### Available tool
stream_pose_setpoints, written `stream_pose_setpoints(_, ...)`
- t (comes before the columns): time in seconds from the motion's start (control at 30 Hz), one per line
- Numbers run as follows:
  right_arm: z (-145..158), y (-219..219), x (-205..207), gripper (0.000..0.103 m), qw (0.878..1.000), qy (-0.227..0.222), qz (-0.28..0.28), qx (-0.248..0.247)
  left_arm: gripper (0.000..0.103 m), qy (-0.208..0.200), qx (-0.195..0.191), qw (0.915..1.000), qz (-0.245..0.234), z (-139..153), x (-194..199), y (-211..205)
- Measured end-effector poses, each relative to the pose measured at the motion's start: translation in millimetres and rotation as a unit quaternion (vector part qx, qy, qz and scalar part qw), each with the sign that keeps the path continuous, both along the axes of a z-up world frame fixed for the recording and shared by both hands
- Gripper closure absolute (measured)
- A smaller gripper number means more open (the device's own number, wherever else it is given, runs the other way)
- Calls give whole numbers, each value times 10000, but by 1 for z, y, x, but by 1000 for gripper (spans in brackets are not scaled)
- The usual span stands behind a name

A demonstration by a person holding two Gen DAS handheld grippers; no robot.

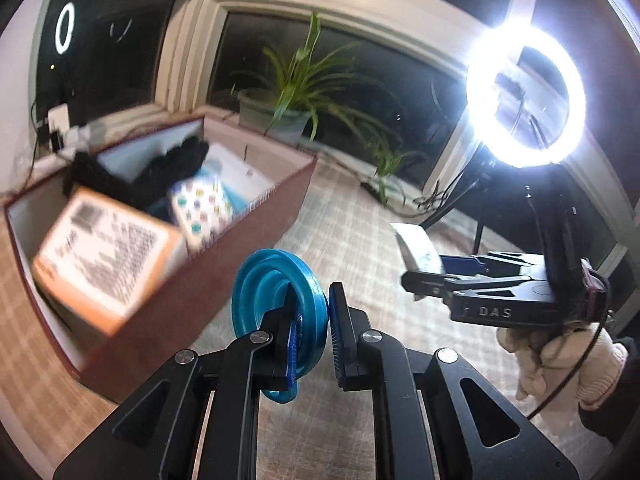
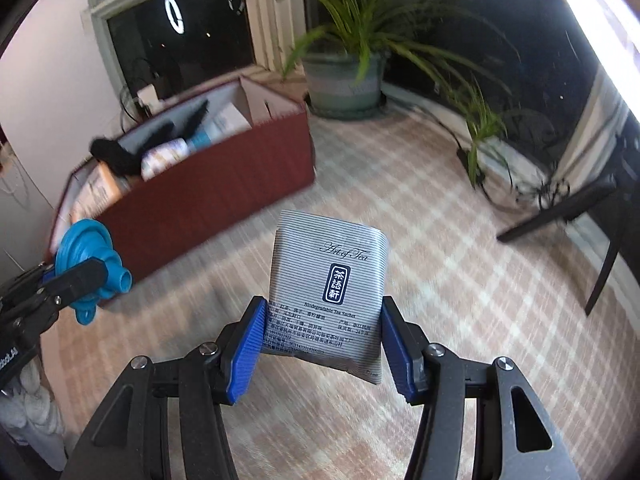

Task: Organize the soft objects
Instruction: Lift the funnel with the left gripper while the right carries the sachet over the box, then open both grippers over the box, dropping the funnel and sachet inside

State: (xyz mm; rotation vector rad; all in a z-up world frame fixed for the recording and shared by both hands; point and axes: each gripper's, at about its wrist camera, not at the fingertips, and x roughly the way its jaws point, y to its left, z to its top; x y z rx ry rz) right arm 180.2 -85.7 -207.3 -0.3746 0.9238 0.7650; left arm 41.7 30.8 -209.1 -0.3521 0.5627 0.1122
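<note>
Between the right gripper [image 2: 322, 350] jaws sits a clamped tea sachet [image 2: 329, 296]; left gripper [image 1: 310, 330] pinches a blue funnel [image 1: 276, 292].

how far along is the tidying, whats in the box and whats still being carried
Done: the red box already holds an orange carton, a patterned pack and something black and fuzzy. In hand: the left tongs are shut on a blue funnel, the right tongs on a tea sachet. Left: both still have to reach the box.
</note>
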Motion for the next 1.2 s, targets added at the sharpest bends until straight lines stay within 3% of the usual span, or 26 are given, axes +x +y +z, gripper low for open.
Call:
stream_pose_setpoints(0.23,40,42,5,51,9982,-168,479,317,91,-131,193,9997,51,41,-5,26)
stream_pose_setpoints(0.57,58,118,20,51,9928,-86,1127,387,91,688,850,9937,-255,81,30,97)
stream_pose_setpoints(0.77,48,156,21,51,9907,57,1331,271,91,1321,818,9874,-289,72,68,132)
stream_pose_setpoints(0.9,35,172,20,51,9898,131,1412,145,91,1921,822,9769,-456,52,93,145)
stream_pose_setpoints(1.1,20,186,25,51,9901,237,1383,32,90,2404,1081,9633,-514,38,112,151)
stream_pose_setpoints(1.17,18,190,28,51,9902,231,1380,-8,87,2507,1074,9605,-551,37,116,152)
stream_pose_setpoints(1.2,18,192,28,50,9900,239,1387,-23,75,2548,1069,9595,-548,37,119,154)
